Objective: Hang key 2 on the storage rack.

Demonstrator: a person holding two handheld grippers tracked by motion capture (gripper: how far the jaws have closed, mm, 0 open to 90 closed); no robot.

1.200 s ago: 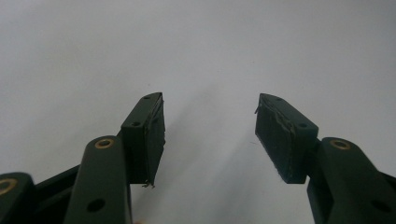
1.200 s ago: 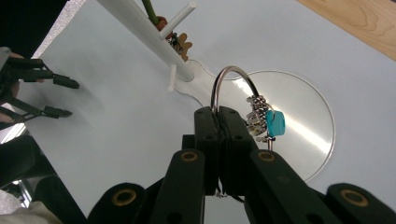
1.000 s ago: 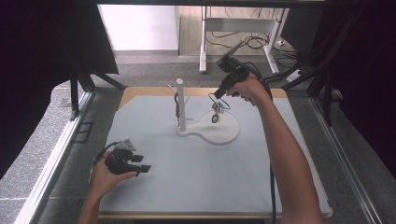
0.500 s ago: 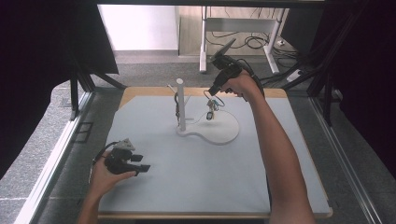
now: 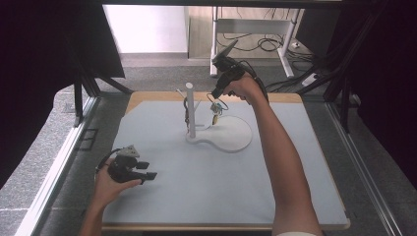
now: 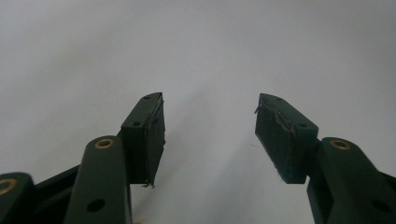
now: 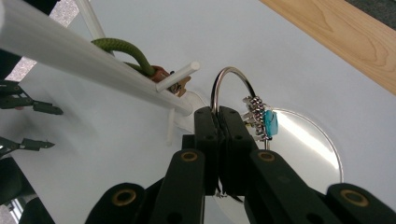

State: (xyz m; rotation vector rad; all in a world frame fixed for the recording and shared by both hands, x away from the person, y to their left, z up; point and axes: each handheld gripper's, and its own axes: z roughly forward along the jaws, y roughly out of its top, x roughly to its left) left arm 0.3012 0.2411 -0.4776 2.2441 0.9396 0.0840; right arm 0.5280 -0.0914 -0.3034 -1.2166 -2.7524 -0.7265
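A white stand [image 5: 190, 110] with a tall post and short side pegs rises from a round white base [image 5: 231, 133] at the far middle of the mat. A green cord loop [image 7: 125, 50] hangs on one peg [image 7: 177, 77]. My right gripper [image 5: 216, 94] is shut on a silver key ring [image 7: 229, 79] with a turquoise charm [image 7: 270, 122]; it hangs in the air just right of the post, beside a peg tip. My left gripper [image 5: 145, 170] rests near the mat's front left, open, with nothing between its pads [image 6: 153, 135].
A pale blue mat [image 5: 221, 172] covers a wooden table [image 5: 295, 98]. Metal frame rails run along both sides. Cables and desk legs lie on the floor beyond the far edge.
My right gripper has carried the key ring leftward, from over the round base to just beside the post. The left gripper has stayed put.
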